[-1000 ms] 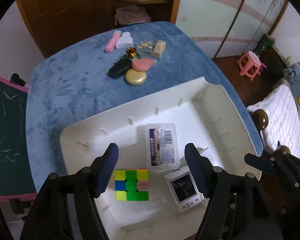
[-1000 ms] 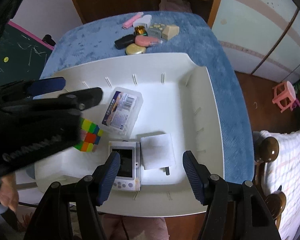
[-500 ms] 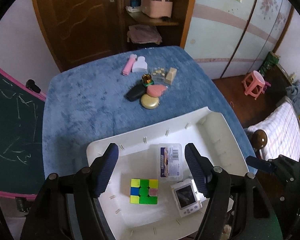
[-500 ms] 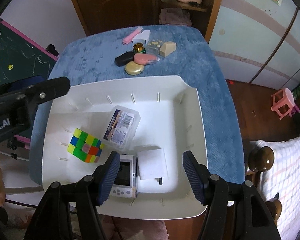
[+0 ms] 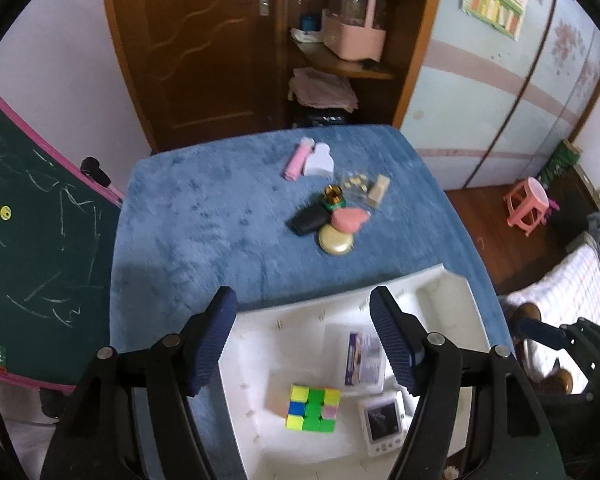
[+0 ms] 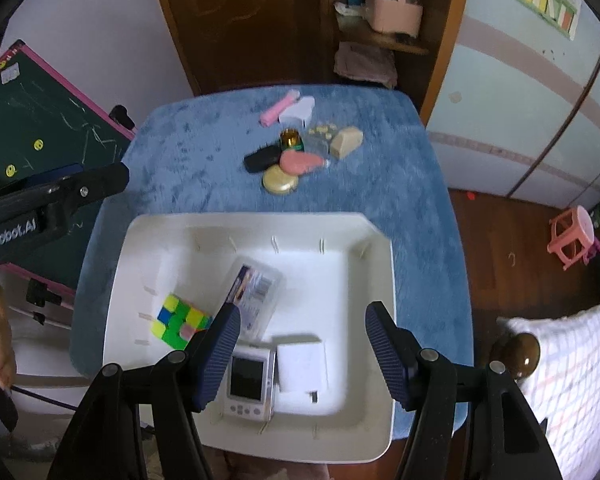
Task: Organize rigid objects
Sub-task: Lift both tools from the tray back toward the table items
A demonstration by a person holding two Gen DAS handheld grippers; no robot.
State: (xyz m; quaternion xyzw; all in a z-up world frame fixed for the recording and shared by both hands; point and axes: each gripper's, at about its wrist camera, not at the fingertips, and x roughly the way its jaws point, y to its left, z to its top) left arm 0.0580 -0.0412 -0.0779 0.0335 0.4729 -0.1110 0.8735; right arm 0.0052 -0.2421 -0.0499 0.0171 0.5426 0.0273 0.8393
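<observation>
So, quick rundown from where I'm standing:

Left gripper (image 5: 303, 320): blue pads spread apart, nothing between them, hanging over the far rim of the white tray (image 5: 456, 292).

Right gripper (image 6: 302, 338): same deal, jaws apart and empty, over the near end of the tray (image 6: 380, 280).

Clear plastic box (image 6: 254, 294): lies flat mid-tray, long axis slanting from the near left up toward the far right in the right wrist view, label up.

Handheld device (image 6: 247, 380): screen up, long axis running near to far, buttons at the near end, right beside the white square block (image 6: 302, 366).

Cube (image 6: 178, 322): colourful puzzle cube on the left side of the tray, sitting cornerwise to the tray wall.

Still outside the tray: black case (image 6: 262, 159), gold round compact (image 6: 280, 181), pink teardrop thing (image 6: 300, 162), small gold jar (image 6: 290, 139), beige wedge (image 6: 346, 142), pink stick (image 6: 278, 109) and a white piece (image 6: 298, 111), all clustered at the far end of the blue table (image 6: 204, 152).

Versus a second ago: both grippers have come up and back, so the tray looks smaller and more of the table and the wooden door shows. Nothing in the tray has shifted.
</observation>
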